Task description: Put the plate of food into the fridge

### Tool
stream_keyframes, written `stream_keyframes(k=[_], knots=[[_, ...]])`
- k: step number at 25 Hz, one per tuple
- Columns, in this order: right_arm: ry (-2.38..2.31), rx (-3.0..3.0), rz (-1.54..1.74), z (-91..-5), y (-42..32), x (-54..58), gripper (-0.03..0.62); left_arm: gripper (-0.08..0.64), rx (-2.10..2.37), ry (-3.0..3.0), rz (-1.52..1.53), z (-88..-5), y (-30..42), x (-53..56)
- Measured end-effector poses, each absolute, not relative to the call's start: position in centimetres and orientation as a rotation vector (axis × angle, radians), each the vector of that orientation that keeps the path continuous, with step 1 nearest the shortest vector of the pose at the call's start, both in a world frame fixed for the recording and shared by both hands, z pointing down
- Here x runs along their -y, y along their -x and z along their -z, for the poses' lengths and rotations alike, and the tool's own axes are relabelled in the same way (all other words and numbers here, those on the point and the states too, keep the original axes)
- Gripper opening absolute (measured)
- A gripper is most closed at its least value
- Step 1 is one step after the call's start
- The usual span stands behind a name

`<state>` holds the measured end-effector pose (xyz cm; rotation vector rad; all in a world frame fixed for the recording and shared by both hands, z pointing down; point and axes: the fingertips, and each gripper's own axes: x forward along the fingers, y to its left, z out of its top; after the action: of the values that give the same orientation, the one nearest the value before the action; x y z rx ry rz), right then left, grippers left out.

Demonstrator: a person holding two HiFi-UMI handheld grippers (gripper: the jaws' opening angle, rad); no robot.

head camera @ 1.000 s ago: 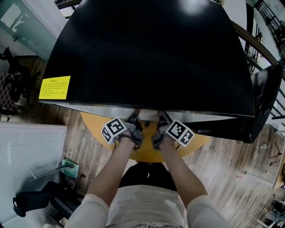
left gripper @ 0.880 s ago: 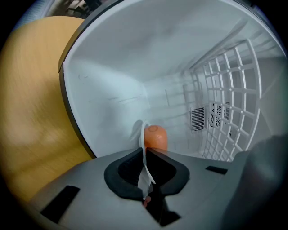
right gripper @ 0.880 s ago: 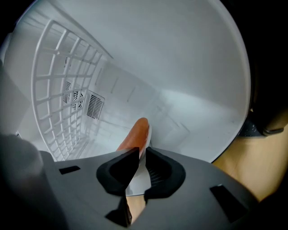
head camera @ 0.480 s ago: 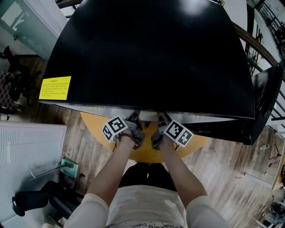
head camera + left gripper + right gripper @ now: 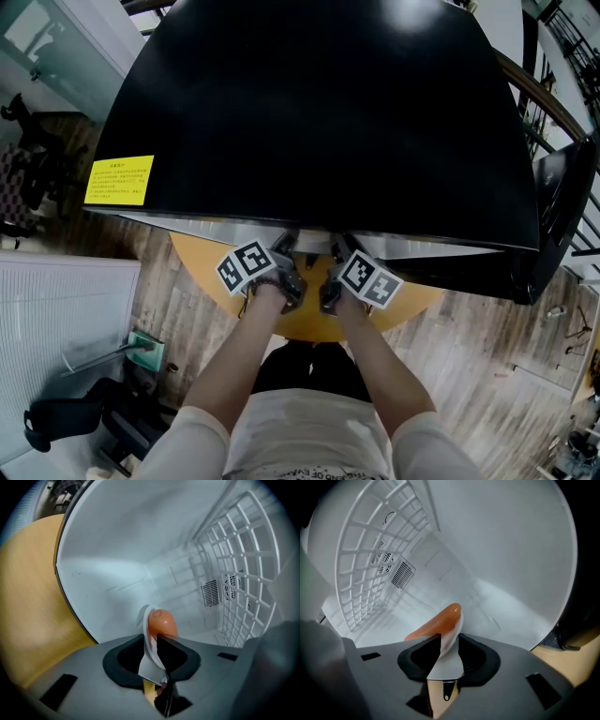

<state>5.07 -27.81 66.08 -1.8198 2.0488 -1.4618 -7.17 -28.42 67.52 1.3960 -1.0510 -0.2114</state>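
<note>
— Since both claws have just been opening, is the plate free now?

— I think yes. The left claw (image 5: 153, 658) stands spread. The white rim of the plate (image 5: 146, 625) is between its jaws, but the pads do not press on it. The right claw (image 5: 449, 656) is the same on the other side of the rim.

— Where is the plate?

— Inside the fridge (image 5: 319, 112), near the front, with a wire rack (image 5: 370, 564) deeper in. It seems to rest on the white floor, but I cannot see under it. The fridge stands on the round worktop (image 5: 202, 267).

— How will it handle?

— It looks thin, stiff and smooth, so it is probably light but slippery, and it may break if it falls. The orange food (image 5: 161, 623) lies loose and can roll if the plate tilts. I would pinch the bare rim on two opposite sides and keep the plate flat.
</note>
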Motion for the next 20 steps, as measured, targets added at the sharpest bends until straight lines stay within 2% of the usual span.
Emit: stream_keyframes(k=[6, 16, 20], knots=[[1.85, -2.066, 1.405, -65.5, -5.7, 27.7, 0.133, 0.133, 1.038, -1.39, 0.223, -67.1, 7.2, 28.0], [1.813, -2.115, 1.35, -63.1, -5.7, 24.2, 0.132, 0.133, 1.025, -1.554, 0.177, -63.8, 6.8, 24.1], [1.746, -2.183, 1.301, -61.1, -4.7, 22.8, 0.098, 0.116, 1.021, -1.723, 0.087, -60.9, 6.4, 22.1]])
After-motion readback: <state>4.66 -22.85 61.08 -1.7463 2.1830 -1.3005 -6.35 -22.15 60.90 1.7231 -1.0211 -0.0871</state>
